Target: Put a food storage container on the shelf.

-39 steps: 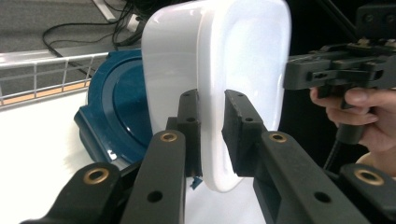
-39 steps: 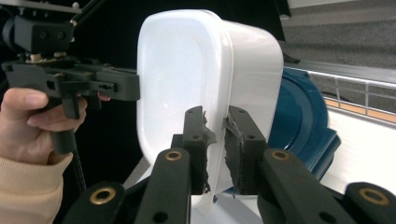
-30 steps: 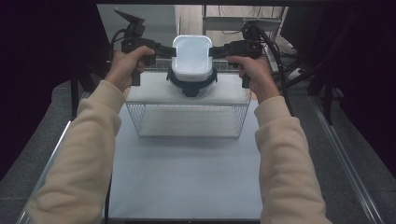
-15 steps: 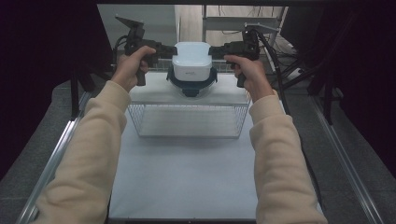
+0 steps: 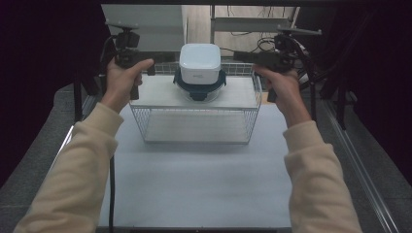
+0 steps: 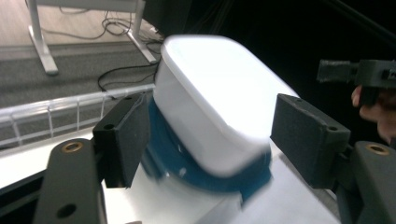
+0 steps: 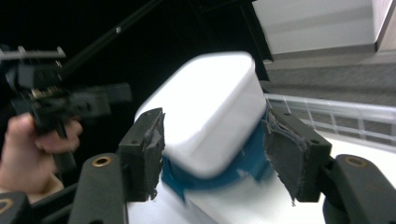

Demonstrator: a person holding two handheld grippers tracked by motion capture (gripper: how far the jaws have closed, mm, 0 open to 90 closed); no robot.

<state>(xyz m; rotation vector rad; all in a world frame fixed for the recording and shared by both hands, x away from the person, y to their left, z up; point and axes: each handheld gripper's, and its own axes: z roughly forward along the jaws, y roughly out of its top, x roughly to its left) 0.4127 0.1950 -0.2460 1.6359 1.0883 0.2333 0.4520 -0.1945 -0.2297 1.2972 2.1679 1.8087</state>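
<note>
Container (image 5: pixel 199 72) set on wire rack (image 5: pixel 199 94) top, near back edge; left claw (image 5: pixel 151 69) and right claw (image 5: pixel 241 56) just opened, released, container left standing.

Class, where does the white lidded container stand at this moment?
In the high view the white square container with dark blue lid stands upside down at the middle of the wire rack's white top shelf, between both withdrawn grippers.

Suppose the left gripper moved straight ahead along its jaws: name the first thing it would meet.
Most likely the white container on its blue lid. The left gripper, its jaws just opened and apart from it, points at the container's side; how far off it is stays unclear.
</note>
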